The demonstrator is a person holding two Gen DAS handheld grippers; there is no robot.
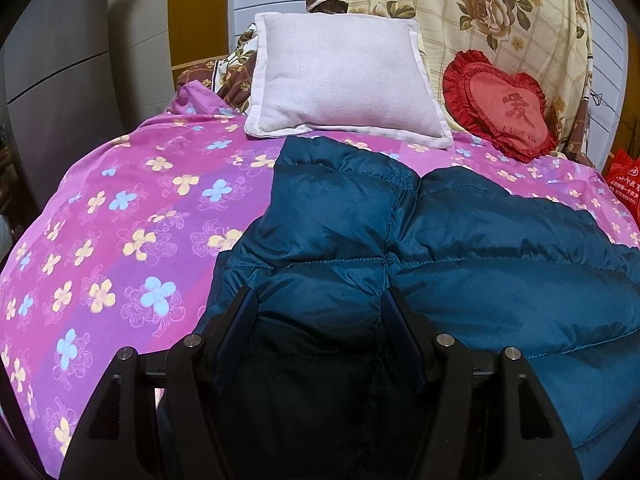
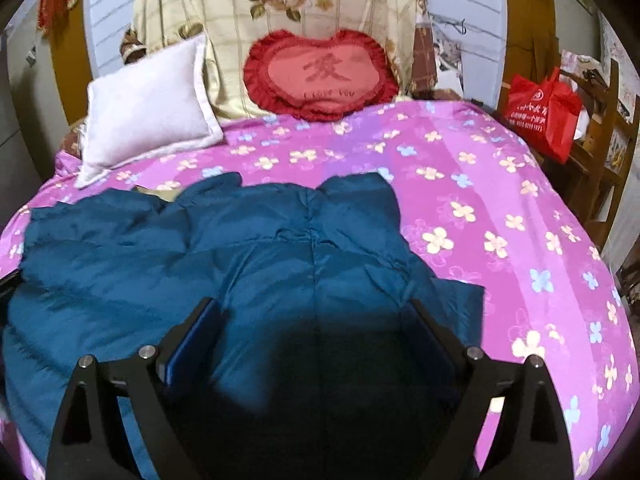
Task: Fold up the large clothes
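Note:
A teal quilted down jacket (image 1: 460, 232) lies spread on a pink flowered bed cover (image 1: 120, 220). In the left wrist view my left gripper (image 1: 316, 300) is open just above the jacket's left part, its fingers apart on either side of a puffy panel beside a seam. In the right wrist view the jacket (image 2: 200, 248) fills the lower left and my right gripper (image 2: 316, 312) is open wide over its right part, close to the jacket's right edge. Neither gripper holds cloth.
A white pillow (image 1: 344, 76) and a red heart-shaped cushion (image 1: 504, 108) lean at the head of the bed against a cream rose-patterned quilt (image 1: 500, 12). A red bag (image 2: 544, 112) sits on wooden furniture right of the bed. Grey cabinets (image 1: 60, 80) stand at left.

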